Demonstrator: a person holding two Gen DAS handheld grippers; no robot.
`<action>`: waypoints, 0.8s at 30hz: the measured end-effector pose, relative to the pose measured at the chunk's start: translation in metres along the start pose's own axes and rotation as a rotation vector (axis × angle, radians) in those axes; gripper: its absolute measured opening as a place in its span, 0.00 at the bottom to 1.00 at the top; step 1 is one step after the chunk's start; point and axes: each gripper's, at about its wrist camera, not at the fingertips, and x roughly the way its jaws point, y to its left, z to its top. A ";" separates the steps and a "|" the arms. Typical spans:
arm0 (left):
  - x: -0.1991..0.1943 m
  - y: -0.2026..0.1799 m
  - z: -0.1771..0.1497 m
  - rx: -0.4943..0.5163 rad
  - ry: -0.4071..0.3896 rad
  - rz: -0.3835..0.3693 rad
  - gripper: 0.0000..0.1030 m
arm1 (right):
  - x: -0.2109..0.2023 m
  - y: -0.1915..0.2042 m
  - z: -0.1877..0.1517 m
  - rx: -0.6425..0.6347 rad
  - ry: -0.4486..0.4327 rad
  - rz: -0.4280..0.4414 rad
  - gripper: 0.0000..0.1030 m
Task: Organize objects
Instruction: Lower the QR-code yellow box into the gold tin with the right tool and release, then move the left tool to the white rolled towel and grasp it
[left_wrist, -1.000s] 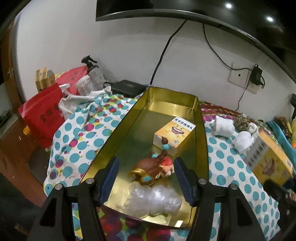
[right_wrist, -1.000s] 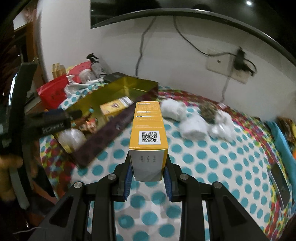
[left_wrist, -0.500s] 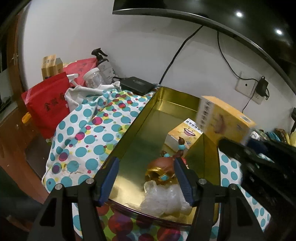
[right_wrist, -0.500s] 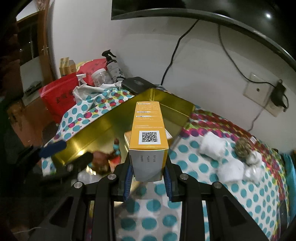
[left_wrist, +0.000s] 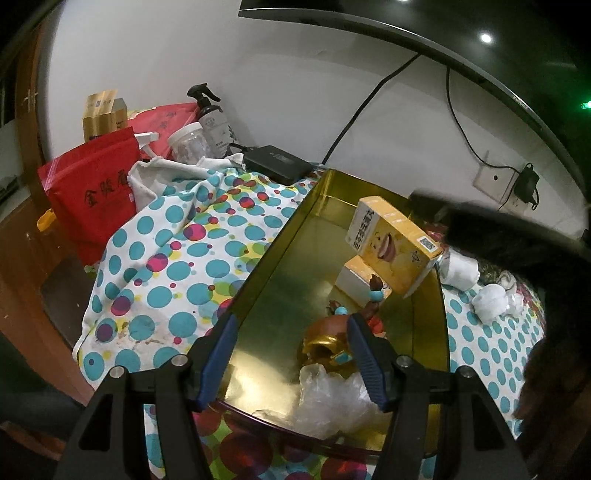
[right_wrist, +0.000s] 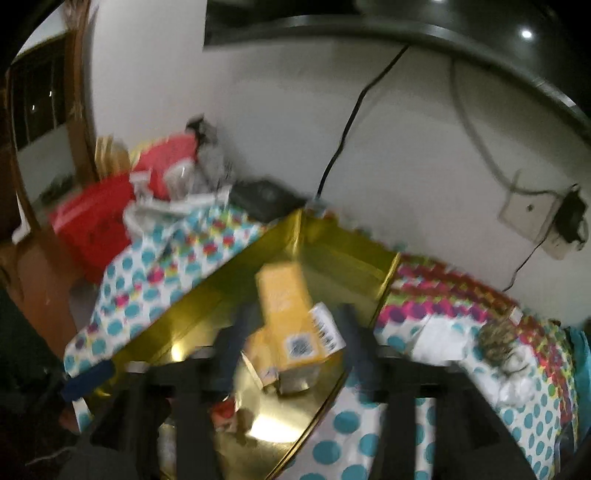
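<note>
A long gold tin tray (left_wrist: 280, 240) lies on the polka-dot cloth; it also shows in the right wrist view (right_wrist: 332, 254). In it lie a small yellow box, a brown and gold toy figure (left_wrist: 328, 339) and crumpled clear plastic (left_wrist: 332, 395). A larger yellow box (left_wrist: 391, 243) hangs tilted over the tray; in the blurred right wrist view this box (right_wrist: 284, 310) sits loose between the parted fingers of my right gripper (right_wrist: 295, 332). My left gripper (left_wrist: 291, 354) is open and empty above the tray's near end.
A red bag (left_wrist: 92, 192), a spray bottle (left_wrist: 210, 122), a clear jar (left_wrist: 186, 142) and a black device (left_wrist: 277, 164) stand at the back left. White wrapped bundles (left_wrist: 461, 266) lie right of the tray. Cables hang down the wall.
My right gripper carried the larger yellow box left over the tray, then its fingers parted and the box tilted. My left gripper drifted slightly, staying open.
</note>
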 end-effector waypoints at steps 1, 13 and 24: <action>-0.001 0.000 0.000 -0.005 -0.003 -0.002 0.61 | -0.011 -0.006 0.002 0.017 -0.044 -0.023 0.84; -0.010 -0.020 -0.002 0.052 -0.029 0.018 0.61 | -0.060 -0.092 -0.074 0.195 -0.033 -0.188 1.00; -0.015 -0.054 -0.012 0.133 -0.032 0.012 0.61 | -0.101 -0.182 -0.178 0.392 0.051 -0.311 1.00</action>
